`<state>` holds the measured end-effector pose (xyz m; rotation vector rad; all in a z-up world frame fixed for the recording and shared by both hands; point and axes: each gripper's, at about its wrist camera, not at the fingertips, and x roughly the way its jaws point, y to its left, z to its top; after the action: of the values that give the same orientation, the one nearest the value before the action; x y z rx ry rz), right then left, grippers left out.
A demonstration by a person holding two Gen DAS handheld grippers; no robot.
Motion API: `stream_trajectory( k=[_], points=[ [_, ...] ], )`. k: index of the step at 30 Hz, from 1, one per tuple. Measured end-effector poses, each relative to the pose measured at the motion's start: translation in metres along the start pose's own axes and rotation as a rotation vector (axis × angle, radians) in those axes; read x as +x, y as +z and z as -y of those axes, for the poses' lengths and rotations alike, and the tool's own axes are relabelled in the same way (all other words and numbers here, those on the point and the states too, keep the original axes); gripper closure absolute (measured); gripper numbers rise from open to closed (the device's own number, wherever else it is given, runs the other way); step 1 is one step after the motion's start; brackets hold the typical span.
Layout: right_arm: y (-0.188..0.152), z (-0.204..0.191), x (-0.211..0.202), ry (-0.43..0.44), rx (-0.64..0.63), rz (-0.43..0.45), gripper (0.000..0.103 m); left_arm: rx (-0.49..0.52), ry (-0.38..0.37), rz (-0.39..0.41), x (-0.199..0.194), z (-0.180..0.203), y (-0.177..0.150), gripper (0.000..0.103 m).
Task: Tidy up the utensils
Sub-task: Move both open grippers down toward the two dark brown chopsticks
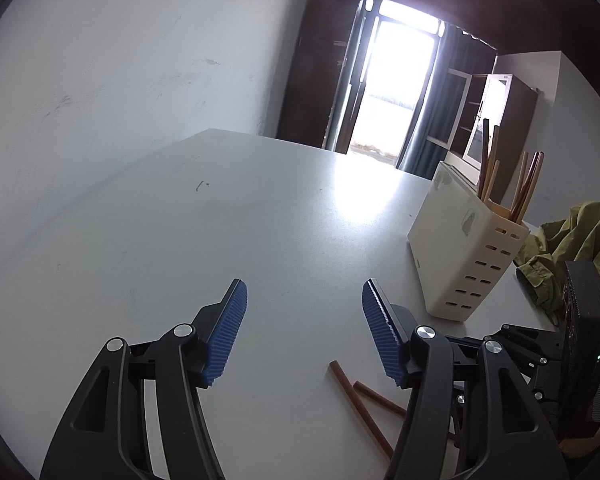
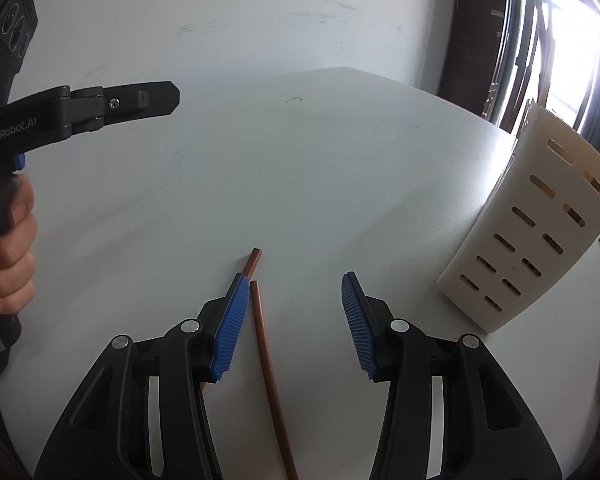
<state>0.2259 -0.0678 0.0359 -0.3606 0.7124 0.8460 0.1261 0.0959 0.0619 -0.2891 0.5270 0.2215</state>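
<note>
On the worktop (image 2: 300,160), two chopsticks (image 2: 266,356) lie beside the holder (image 2: 540,232).
Right claw (image 2: 292,328) gapes over one; left claw (image 1: 304,332) open, empty. Thin, stiff, light, likely slippery: pinch mid-shaft.

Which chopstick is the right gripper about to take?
On the white table, left of the slotted cream holder, two brown chopsticks lie loose. It is the chopstick lying between the right gripper's open jaws; the other chopstick pokes out beyond the left jaw.
</note>
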Motion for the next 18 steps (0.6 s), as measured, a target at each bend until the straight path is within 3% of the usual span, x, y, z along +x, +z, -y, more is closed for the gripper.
stream_trajectory(
  k=[4, 10, 14, 18],
  points=[
    [-0.002, -0.005, 0.009, 0.002, -0.024, -0.050, 0.055, -0.022, -0.027, -0.033, 0.007, -0.003, 0.000, 0.043],
    [-0.013, -0.010, 0.027, 0.035, -0.027, -0.119, 0.055, 0.013, 0.046, -0.103, 0.026, -0.008, -0.008, 0.043],
    [-0.015, -0.016, 0.035, 0.019, -0.052, -0.150, 0.055, -0.010, 0.040, -0.152, 0.036, -0.016, -0.010, 0.043],
    [-0.020, -0.024, 0.046, 0.004, -0.066, -0.174, 0.064, 0.002, 0.042, -0.162, 0.038, -0.015, -0.012, 0.043]
  ],
)
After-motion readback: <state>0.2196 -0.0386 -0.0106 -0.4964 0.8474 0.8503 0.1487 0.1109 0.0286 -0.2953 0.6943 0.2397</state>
